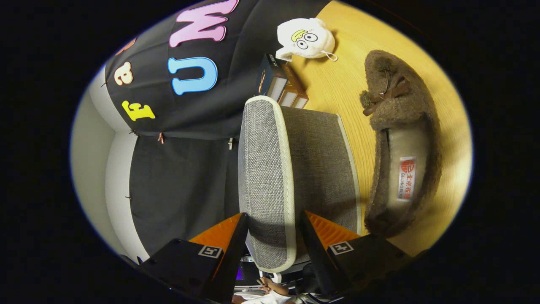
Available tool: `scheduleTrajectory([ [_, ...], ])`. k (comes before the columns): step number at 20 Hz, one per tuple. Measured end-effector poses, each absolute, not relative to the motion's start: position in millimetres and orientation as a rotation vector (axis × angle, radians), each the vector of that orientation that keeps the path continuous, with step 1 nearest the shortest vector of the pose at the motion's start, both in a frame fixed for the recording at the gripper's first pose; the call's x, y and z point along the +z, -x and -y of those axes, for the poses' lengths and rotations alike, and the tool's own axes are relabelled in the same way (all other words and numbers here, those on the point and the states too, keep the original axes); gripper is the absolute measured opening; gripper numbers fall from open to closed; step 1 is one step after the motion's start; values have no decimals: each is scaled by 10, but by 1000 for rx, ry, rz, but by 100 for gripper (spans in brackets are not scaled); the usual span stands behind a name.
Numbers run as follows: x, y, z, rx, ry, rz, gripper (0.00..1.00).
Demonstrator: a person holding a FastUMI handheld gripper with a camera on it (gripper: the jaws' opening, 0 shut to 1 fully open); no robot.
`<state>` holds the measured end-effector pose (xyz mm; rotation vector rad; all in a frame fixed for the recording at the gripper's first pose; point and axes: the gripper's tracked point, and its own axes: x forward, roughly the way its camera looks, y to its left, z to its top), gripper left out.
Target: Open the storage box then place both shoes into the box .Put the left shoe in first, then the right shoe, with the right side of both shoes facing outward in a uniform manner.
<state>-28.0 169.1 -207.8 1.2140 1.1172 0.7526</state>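
The view is rolled on its side. A grey woven storage box [320,169] with cream trim stands on the wooden table [346,80]. Its lid [265,169] is lifted and stands edge-on between my fingers. My gripper [274,221] is shut on the lid's rim, one finger on each face. A brown fuzzy shoe [400,147] with a small bow and a pale insole lies on the table right beside the box, its opening facing me.
A white plush toy [306,39] with a cartoon face lies on the table beyond the shoe. A small dark and orange carton [278,82] stands just behind the box, against the black cloth wall [181,177]. A person's hand [274,289] shows below the fingers.
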Motion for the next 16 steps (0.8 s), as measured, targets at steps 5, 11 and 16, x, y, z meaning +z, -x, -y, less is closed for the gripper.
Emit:
scheduleTrajectory([
  [5,-2022,317,-1597,769,-1281,-1169,51],
  [11,-1862,350,-1592,758,-1342,-1192,12],
  [16,-1697,402,-1739,784,-1280,-1162,5],
])
